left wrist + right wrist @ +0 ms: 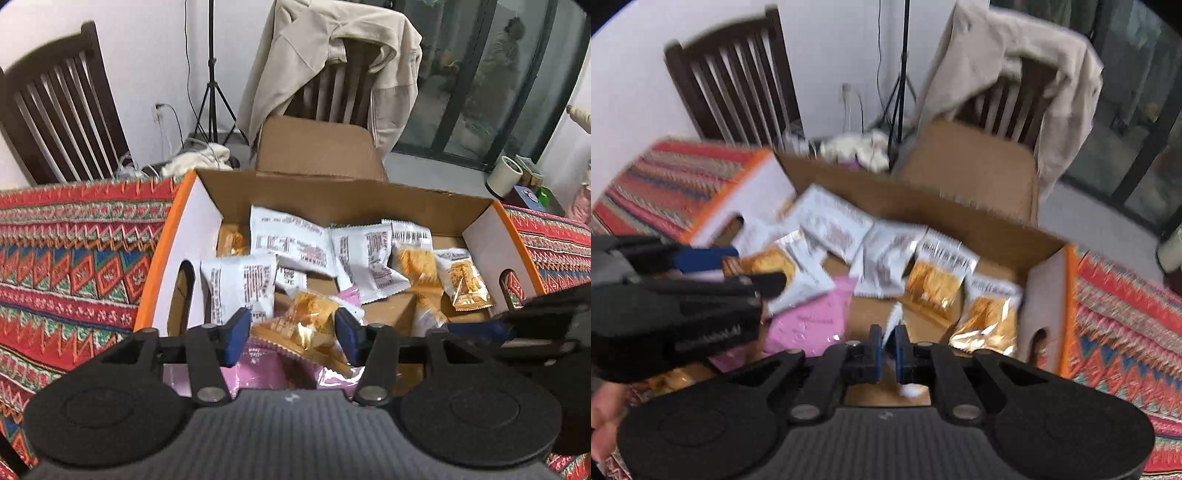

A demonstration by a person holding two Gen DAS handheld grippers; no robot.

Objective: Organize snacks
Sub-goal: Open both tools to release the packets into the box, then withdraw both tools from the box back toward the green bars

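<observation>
hovering over the open cardboard box (332,201) at frame centre, both tools sit above the snack packets (291,240) heaped inside it on the patterned tabletop (74,251). the left gripper (291,336) has its jaws apart, straddling an orange crisp packet (306,325) low in the frame without pressing it. the right gripper (886,349) has its jaws nearly together, pinching a thin white wrapper edge (892,323); the view is blurred. this looks like the dropping-in step. next, each tool likely needs to let go cleanly and move off toward whatever snacks are left, none visible outside the box.
</observation>
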